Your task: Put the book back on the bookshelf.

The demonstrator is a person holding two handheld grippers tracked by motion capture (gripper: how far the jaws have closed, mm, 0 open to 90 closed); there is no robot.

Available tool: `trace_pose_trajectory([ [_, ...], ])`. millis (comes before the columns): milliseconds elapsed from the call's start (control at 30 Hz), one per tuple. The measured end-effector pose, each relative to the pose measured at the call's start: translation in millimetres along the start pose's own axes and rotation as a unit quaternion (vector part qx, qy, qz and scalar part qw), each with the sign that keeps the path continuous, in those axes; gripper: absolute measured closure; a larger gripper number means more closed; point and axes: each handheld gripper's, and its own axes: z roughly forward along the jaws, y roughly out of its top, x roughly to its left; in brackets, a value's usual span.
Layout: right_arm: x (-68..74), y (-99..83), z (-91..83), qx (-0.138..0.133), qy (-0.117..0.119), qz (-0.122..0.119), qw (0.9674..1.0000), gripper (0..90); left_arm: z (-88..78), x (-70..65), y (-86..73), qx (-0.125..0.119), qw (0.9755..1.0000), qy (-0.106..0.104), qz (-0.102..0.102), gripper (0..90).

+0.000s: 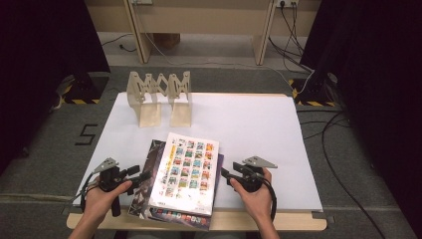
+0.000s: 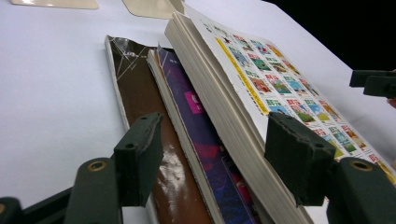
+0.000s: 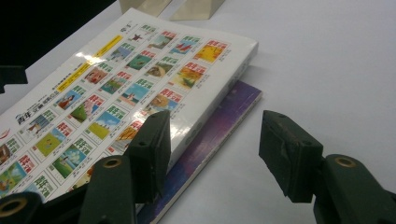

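Left hand-held gripper [image 1: 141, 175] faces stacked books [image 1: 186, 172]; wooden rack [image 1: 159, 97] stands beyond.

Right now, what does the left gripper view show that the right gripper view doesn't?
Left gripper view alone: the brown-covered book at the bottom of the stack, and the top book's page edges side on.
Right gripper view alone: the far right corner of the top book, overhanging the purple book, with bare white table beside it.
Both: the white top book with its grid of small pictures, the purple book under it, and open jaws empty beside the stack.
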Motion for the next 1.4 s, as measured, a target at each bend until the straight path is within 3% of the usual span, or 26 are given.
trace_pose_trajectory([
  [233, 6.1, 3.5, 11.3, 0.022, 0.014, -0.017, 0.9995, 45.1, 10.4, -8.8, 7.7, 0.014, 0.9998, -0.016, 0.005, 40.8],
  [333, 9.2, 5.3, 16.2, 0.029, 0.012, -0.016, 0.9994, 45.2, 22.1, -16.7, 13.0, 0.041, 0.999, -0.018, 0.01, 40.8],
  [400, 10.6, 7.2, 19.2, 0.036, 0.017, -0.011, 0.9992, 45.8, 28.6, -20.6, 15.7, 0.054, 0.9984, -0.015, 0.01, 41.1],
  [433, 11.8, 9.3, 21.2, 0.052, 0.027, 0.006, 0.9983, 47.3, 33.0, -23.4, 17.6, 0.065, 0.9977, -0.013, 0.012, 41.5],
  [633, 12.3, 11.1, 25.0, 0.064, 0.042, 0.024, 0.9967, 51.0, 49.4, -30.1, 21.5, 0.102, 0.9945, -0.004, 0.02, 44.6],
  [700, 12.6, 11.0, 25.8, 0.074, 0.045, 0.035, 0.9956, 52.2, 53.3, -31.9, 22.1, 0.114, 0.9931, 0.009, 0.028, 45.7],
  [733, 13.7, 10.5, 26.1, 0.083, 0.048, 0.047, 0.9942, 52.8, 53.8, -32.3, 22.2, 0.115, 0.9928, 0.013, 0.032, 47.6],
  [867, 14.7, 8.2, 28.8, 0.093, 0.055, 0.051, 0.9928, 52.6, 53.7, -33.9, 22.6, 0.116, 0.9923, 0.022, 0.038, 50.2],
  [967, 14.0, 4.2, 34.7, 0.107, 0.056, 0.061, 0.9909, 51.0, 54.9, -36.8, 19.7, 0.108, 0.9935, 0.019, 0.033, 52.6],
  [1100, 10.5, 6.2, 36.3, 0.108, 0.053, 0.067, 0.9905, 50.1, 57.4, -40.7, 18.5, 0.108, 0.9934, 0.021, 0.032, 52.4],
  [1200, 0.7, 15.9, 41.1, 0.116, 0.044, 0.076, 0.9893, 49.6, 59.4, -42.8, 18.3, 0.109, 0.9933, 0.023, 0.03, 51.6],
  [1400, -13.9, 36.0, 53.9, 0.118, 0.032, 0.086, 0.9888, 49.3, 59.7, -46.5, 19.6, 0.113, 0.9921, 0.032, 0.044, 52.1],
])
